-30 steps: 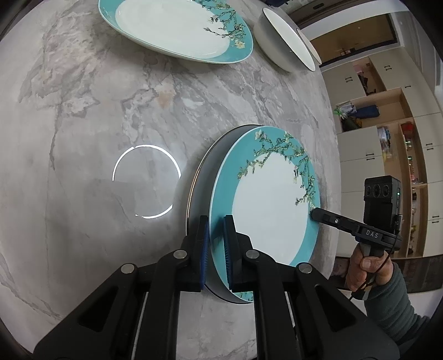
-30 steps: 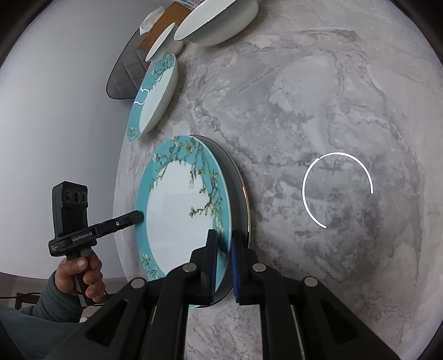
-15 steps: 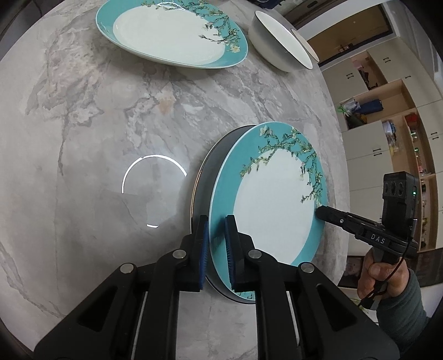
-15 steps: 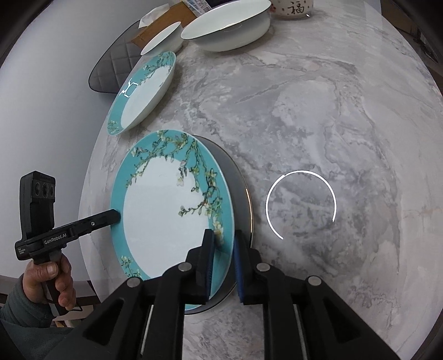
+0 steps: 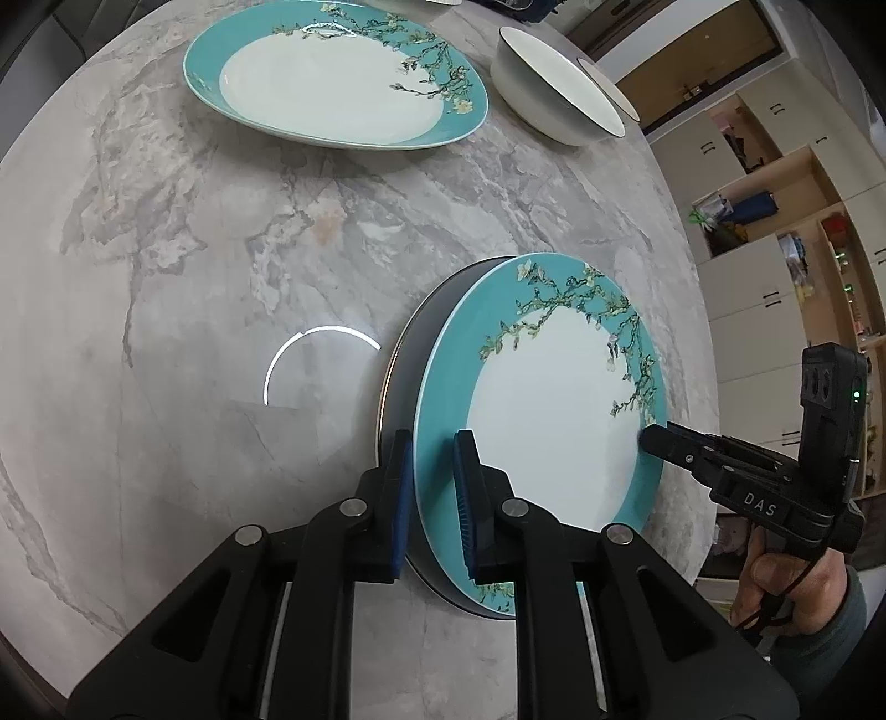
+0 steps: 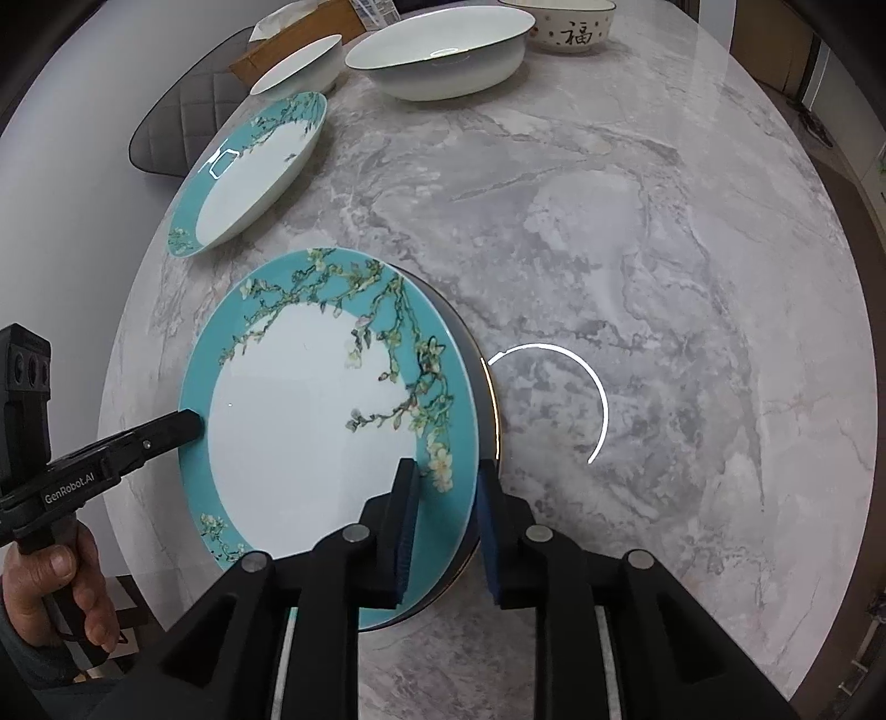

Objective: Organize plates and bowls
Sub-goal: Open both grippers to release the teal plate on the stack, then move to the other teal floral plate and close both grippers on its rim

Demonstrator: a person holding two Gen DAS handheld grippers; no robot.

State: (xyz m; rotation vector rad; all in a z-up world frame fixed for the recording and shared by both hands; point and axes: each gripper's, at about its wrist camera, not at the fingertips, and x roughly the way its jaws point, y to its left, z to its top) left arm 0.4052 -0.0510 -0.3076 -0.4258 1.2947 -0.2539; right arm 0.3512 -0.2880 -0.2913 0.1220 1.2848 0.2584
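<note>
Centrally, a teal plate (image 5: pixel 548 410) with a blossom-branch rim is seen lying on a dark plate (image 5: pixel 404 382), the pair resting on the marble counter (image 5: pixel 166 277). The left tool (image 5: pixel 432 487) is set astride the near rim of the teal plate: one blue pad (image 5: pixel 464 498) lies over the plate's face, the other outside the stack's edge. Its jaws are opening, a narrow gap is seen on both sides of the rim, and the plate is not pressed. The right tool (image 6: pixel 443 520) is placed likewise on the opposite rim, one pad (image 6: pixel 407 531) over the teal band, the other (image 6: pixel 487 526) outside the dark plate; its jaws are opening too, with clear gaps to the rim, so the plate is released there as well. In the left wrist view the right tool (image 5: pixel 653 437) is seen across the plate, its tip at the rim, gripped by a hand (image 5: pixel 786 587) in a dark sleeve. In the right wrist view the left tool (image 6: pixel 191 423) is seen the same way, held by the other hand (image 6: pixel 66 598).

Beyond the tools, a second teal plate (image 6: pixel 249 171) lies well apart on the counter. Farther off stand a small white bowl (image 6: pixel 302 63), a wide white bowl (image 6: pixel 443 55) and a bowl bearing a character (image 6: pixel 570 25). A ring of reflected light (image 6: pixel 581 399) is seen on the counter just beside the right tool.
</note>
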